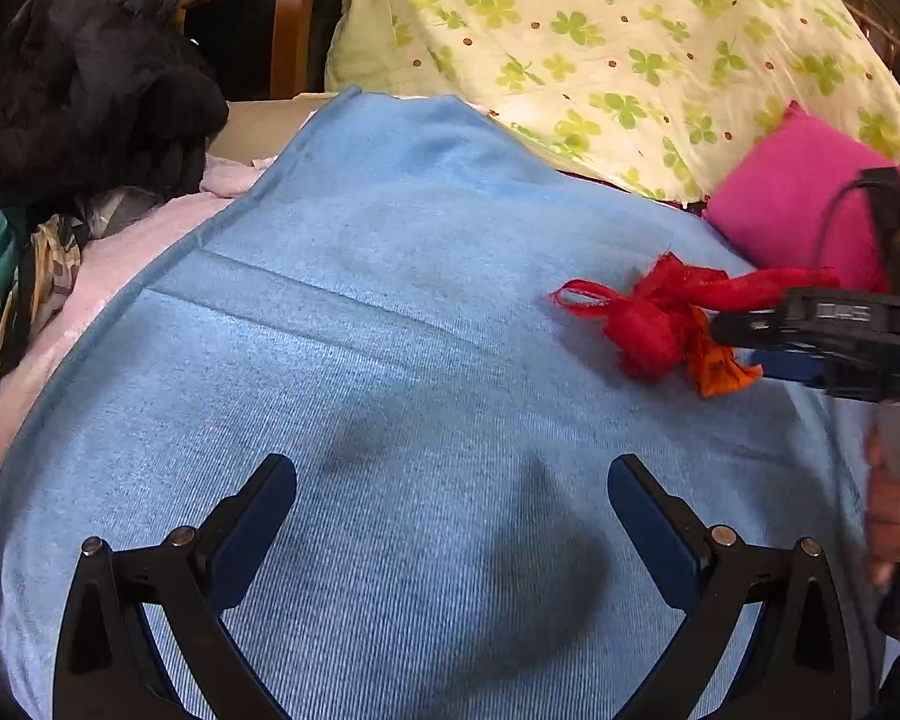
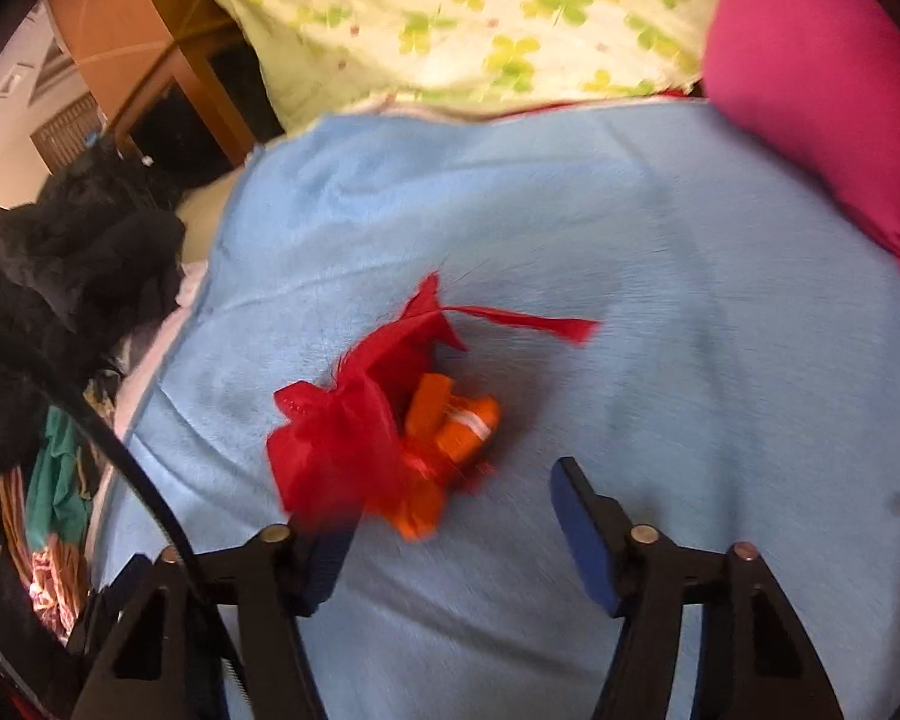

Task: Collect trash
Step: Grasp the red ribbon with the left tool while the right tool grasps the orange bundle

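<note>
The blue blanket [image 1: 390,360] covers most of both views and carries the task's things. Its left hem runs from 12 o'clock down to 8 o'clock in the left wrist view, with pink bedding [image 1: 108,276] showing just outside it.

The clover-print sheet [image 1: 600,48] lies along the blanket's far edge, from 12 to 2 o'clock. A dark clothes pile [image 1: 84,90] stands at 10 o'clock, beyond the left hem; a wooden cabinet [image 1: 252,18] rises behind it at 11 o'clock. A magenta cushion [image 1: 798,198] rests at the blanket's right edge at 2 o'clock, near the trash.

The trash is a red mesh scrap [image 2: 336,444] bunched with an orange wrapper [image 2: 450,426]. In the right wrist view it lies on the blanket near centre, toward 7 o'clock, with one red strip trailing toward 3 o'clock. This view is blurred.

The right gripper [image 2: 450,504] is spread wide. Its left finger [image 2: 324,564] sits at the scrap's near edge and is partly covered by it; its right finger [image 2: 582,528] stands apart from the trash. In the left wrist view this gripper enters from 3 o'clock, its tips at the trash.

The left gripper [image 1: 450,516] is also spread wide and holds nothing, above bare blanket at 6 o'clock. Open blanket lies between it and the trash.
</note>
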### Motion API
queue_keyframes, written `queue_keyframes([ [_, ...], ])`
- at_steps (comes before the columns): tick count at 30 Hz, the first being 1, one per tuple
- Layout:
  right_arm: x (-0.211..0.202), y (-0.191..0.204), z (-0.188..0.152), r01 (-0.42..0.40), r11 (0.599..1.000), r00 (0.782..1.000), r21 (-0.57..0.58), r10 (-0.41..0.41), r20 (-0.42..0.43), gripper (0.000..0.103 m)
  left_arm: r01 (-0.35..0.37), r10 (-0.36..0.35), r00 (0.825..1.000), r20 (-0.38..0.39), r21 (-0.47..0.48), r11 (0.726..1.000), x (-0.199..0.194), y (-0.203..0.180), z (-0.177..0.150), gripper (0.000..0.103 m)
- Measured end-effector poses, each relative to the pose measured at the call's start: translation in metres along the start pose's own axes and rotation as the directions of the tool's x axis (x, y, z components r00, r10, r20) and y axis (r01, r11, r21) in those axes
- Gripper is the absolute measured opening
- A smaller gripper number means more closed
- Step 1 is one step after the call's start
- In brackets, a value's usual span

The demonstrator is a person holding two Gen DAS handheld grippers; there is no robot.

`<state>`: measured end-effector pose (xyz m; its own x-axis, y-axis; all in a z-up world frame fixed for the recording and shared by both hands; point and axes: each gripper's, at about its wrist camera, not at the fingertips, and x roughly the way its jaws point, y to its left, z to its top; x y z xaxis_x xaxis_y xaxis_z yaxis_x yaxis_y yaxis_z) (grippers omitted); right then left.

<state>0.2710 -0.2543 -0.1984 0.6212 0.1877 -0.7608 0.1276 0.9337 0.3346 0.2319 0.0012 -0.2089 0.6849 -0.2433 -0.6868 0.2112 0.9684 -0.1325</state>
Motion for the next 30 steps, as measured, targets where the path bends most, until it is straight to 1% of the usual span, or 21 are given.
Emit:
queue_keyframes([
  [1, 0.010, 0.003, 0.004, 0.002, 1.000, 1.000, 0.000, -0.002, -0.017, 0.063, 0.006, -0.006, 1.000, -0.001, -0.001, 1.000, 0.001, 0.000, 0.001, 0.103],
  [2, 0.019, 0.006, 0.007, 0.006, 1.000, 0.999, -0.002, -0.006, -0.032, 0.055, 0.009, -0.009, 1.000, -0.002, -0.002, 1.000, 0.003, 0.000, 0.002, 0.103],
  [3, 0.025, 0.008, 0.008, 0.011, 1.000, 0.999, -0.006, -0.011, -0.040, 0.044, 0.013, -0.013, 1.000, -0.002, -0.003, 1.000, 0.004, 0.001, 0.003, 0.103],
  [4, 0.031, 0.010, 0.008, 0.029, 0.999, 0.999, -0.017, -0.030, -0.045, 0.043, 0.017, -0.017, 1.000, -0.001, -0.005, 1.000, 0.004, 0.001, 0.004, 0.103],
  [6, 0.030, 0.014, 0.006, 0.041, 0.998, 0.999, -0.046, -0.043, -0.028, 0.042, 0.035, -0.035, 0.999, 0.005, -0.014, 0.999, 0.006, 0.002, 0.007, 0.103],
  [9, 0.016, 0.007, -0.002, 0.015, 0.999, 1.000, -0.042, -0.016, -0.006, 0.042, 0.050, -0.050, 0.998, 0.027, -0.017, 0.999, 0.011, 0.000, 0.017, 0.103],
  [11, 0.004, -0.005, -0.010, 0.003, 1.000, 1.000, -0.024, -0.003, -0.006, 0.042, 0.081, -0.080, 0.996, 0.043, -0.026, 0.996, 0.017, -0.005, 0.026, 0.103],
  [13, -0.008, -0.015, -0.022, 0.000, 0.999, 1.000, -0.032, -0.001, -0.008, 0.042, 0.132, -0.130, 0.990, 0.060, -0.028, 0.991, 0.023, -0.014, 0.035, 0.103],
  [16, -0.025, -0.034, -0.040, -0.014, 1.000, 1.000, -0.028, 0.014, -0.019, 0.042, 0.215, -0.214, 0.976, 0.051, -0.019, 0.976, 0.039, -0.038, 0.053, 0.103],
  [18, -0.037, -0.044, -0.050, -0.027, 1.000, 0.999, -0.011, 0.027, -0.023, 0.042, 0.269, -0.269, 0.963, 0.014, -0.013, 0.963, 0.048, -0.051, 0.062, 0.103],
  [20, -0.045, -0.051, -0.058, -0.028, 1.000, 0.999, -0.006, 0.028, -0.030, 0.042, 0.305, -0.305, 0.952, -0.011, 0.015, 0.952, 0.052, -0.064, 0.064, 0.103],
  [22, -0.054, -0.056, -0.063, -0.013, 1.000, 1.000, -0.009, 0.013, -0.028, 0.042, 0.374, -0.372, 0.927, -0.051, 0.029, 0.927, 0.056, -0.077, 0.062, 0.103],
  [24, -0.061, -0.063, -0.066, -0.024, 1.000, 0.999, 0.005, 0.024, -0.026, 0.042, 0.433, -0.429, 0.897, -0.104, 0.026, 0.901, 0.060, -0.088, 0.058, 0.103],
  [25, -0.063, -0.067, -0.068, -0.033, 0.999, 0.999, 0.021, 0.033, -0.025, 0.042, 0.446, -0.439, 0.889, -0.131, 0.030, 0.895, 0.063, -0.094, 0.055, 0.103],
  [27, -0.064, -0.072, -0.071, -0.036, 0.998, 0.999, 0.054, 0.037, -0.023, 0.042, 0.454, -0.444, 0.882, -0.159, 0.033, 0.890, 0.067, -0.101, 0.050, 0.103],
  [28, -0.064, -0.076, -0.074, -0.041, 0.997, 0.999, 0.070, 0.042, -0.023, 0.042, 0.450, -0.439, 0.884, -0.164, 0.040, 0.892, 0.067, -0.105, 0.047, 0.103],
  [29, -0.066, -0.078, -0.076, -0.046, 0.996, 0.999, 0.082, 0.048, -0.019, 0.042, 0.433, -0.419, 0.893, -0.165, 0.062, 0.899, 0.066, -0.109, 0.045, 0.100],
  [30, -0.068, -0.079, -0.079, -0.048, 0.995, 0.999, 0.090, 0.049, -0.015, 0.042, 0.420, -0.403, 0.900, -0.163, 0.090, 0.903, 0.064, -0.114, 0.043, 0.093],
])
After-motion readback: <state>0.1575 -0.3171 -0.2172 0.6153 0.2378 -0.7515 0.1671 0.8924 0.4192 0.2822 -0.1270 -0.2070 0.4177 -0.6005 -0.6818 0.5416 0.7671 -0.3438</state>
